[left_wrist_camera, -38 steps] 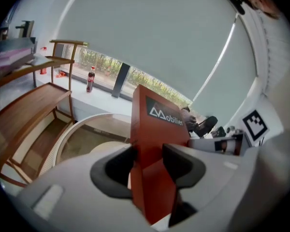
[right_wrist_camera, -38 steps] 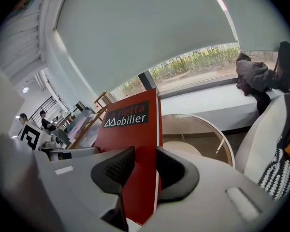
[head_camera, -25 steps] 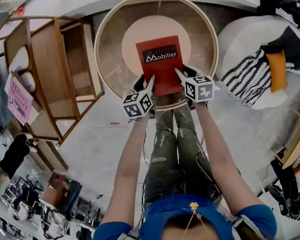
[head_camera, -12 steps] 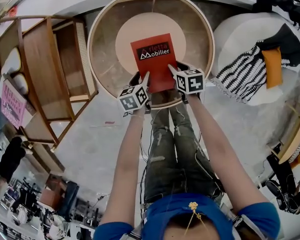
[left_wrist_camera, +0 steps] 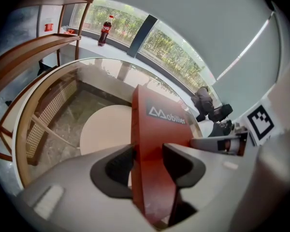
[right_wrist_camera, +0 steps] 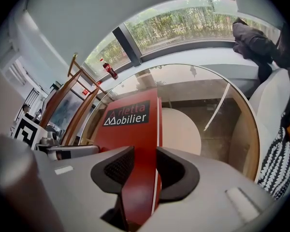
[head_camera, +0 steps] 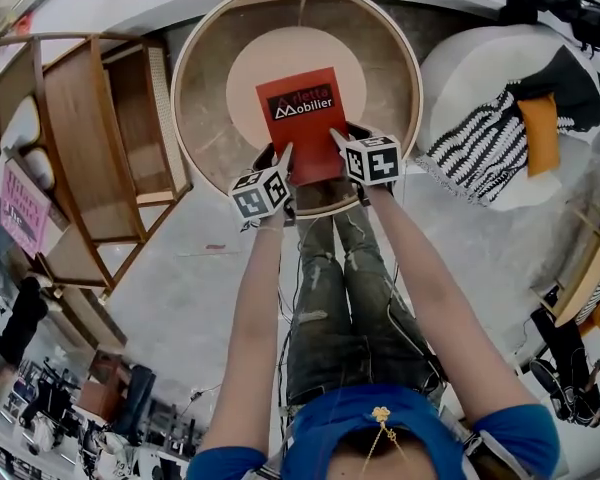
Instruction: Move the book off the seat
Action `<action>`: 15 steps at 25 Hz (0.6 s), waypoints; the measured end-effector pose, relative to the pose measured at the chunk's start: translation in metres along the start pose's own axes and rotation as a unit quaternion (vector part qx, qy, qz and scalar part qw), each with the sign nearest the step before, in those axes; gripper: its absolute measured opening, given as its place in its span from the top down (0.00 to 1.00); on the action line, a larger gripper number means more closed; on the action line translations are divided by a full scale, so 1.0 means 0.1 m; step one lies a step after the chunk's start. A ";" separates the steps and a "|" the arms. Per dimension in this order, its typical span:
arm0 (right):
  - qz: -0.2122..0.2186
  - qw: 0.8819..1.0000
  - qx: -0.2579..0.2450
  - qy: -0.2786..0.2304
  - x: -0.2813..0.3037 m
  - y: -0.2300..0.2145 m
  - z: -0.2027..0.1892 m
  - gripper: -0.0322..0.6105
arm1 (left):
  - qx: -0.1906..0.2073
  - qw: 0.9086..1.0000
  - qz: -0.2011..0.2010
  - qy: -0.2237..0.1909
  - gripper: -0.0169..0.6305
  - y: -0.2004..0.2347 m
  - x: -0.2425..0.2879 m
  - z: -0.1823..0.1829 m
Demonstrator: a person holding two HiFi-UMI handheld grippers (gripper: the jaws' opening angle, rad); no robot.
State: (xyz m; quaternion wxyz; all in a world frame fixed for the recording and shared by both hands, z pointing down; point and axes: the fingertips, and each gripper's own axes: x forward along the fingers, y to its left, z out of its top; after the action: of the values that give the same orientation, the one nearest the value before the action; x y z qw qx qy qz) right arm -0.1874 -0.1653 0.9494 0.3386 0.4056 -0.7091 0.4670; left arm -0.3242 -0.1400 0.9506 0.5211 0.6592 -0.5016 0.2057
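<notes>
A red book (head_camera: 303,123) with the white word "Mobilier" on a black strip is over the middle of a big round seat (head_camera: 185,63). Most of it covers the pale round pad (head_camera: 245,83) in the seat's middle. Its near edge reaches toward the seat's near rim. I cannot tell if the book lies on the pad or hangs just above it. The left tongs (head_camera: 280,166) are clenched on the book's near left corner. The right tongs (head_camera: 342,143) are clenched on its near right corner. In the left gripper view the left tongs (left_wrist_camera: 147,161) pinch the book (left_wrist_camera: 157,124) between both dark pads, and the book runs away from them over the pad. In the right gripper view the right tongs (right_wrist_camera: 145,166) squeeze the book (right_wrist_camera: 133,124) the same way, one pad on each side. The person's legs in torn jeans (head_camera: 340,298) stand at the seat's near rim. A wooden shelf (head_camera: 90,138) stands just beside the seat's left side. On the right is a white stool (head_camera: 460,68) with a black and white striped cloth (head_camera: 470,143) on it. A cola bottle (left_wrist_camera: 104,30) stands on the window ledge past the seat's far rim.
</notes>
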 end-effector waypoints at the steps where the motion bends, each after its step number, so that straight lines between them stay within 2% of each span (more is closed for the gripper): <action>1: 0.000 1.000 0.000 0.001 0.00 0.01 0.00 0.73 | 0.000 1.000 0.001 0.000 0.69 0.01 0.00 0.00; 15: 0.005 1.000 0.001 0.001 0.02 0.02 0.00 0.73 | 0.002 1.000 0.002 0.002 0.69 0.01 0.00 0.01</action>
State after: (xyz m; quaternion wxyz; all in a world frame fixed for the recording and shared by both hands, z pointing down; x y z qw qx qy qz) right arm -0.1898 -0.1650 0.9504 0.3364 0.4021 -0.7101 0.4700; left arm -0.3256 -0.1408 0.9506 0.5204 0.6586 -0.5017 0.2094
